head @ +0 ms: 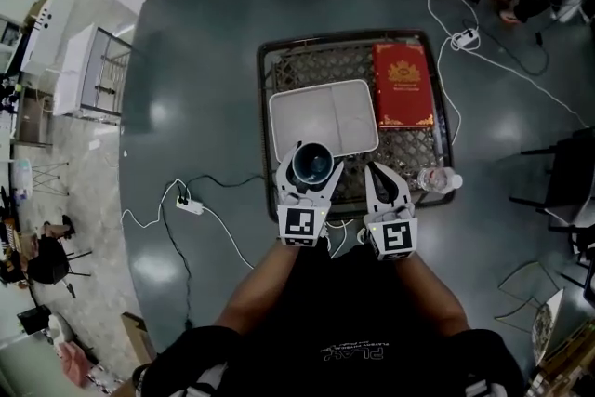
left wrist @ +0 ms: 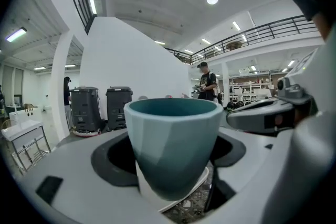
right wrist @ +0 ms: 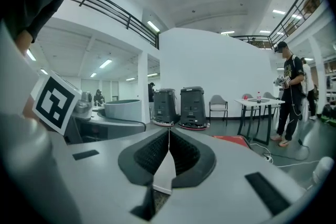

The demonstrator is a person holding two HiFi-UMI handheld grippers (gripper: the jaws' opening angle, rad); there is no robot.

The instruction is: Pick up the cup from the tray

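Observation:
A teal cup (head: 313, 159) sits between the fingers of my left gripper (head: 311, 165), which is shut on it over the near edge of the white tray (head: 325, 112). In the left gripper view the cup (left wrist: 173, 144) stands upright and fills the gap between the jaws of the left gripper (left wrist: 170, 157), with a strip of the tray (left wrist: 157, 196) below it. I cannot tell whether the cup touches the tray. My right gripper (head: 387, 174) hovers just to the right, over the table's front edge. It is shut (right wrist: 169, 150) with nothing in it.
The tray lies on a dark woven table (head: 353, 46) beside a red book (head: 402, 84). A plastic bottle (head: 437, 179) lies at the table's front right corner. A power strip (head: 191, 206) and white cables (head: 483, 60) trail over the grey floor.

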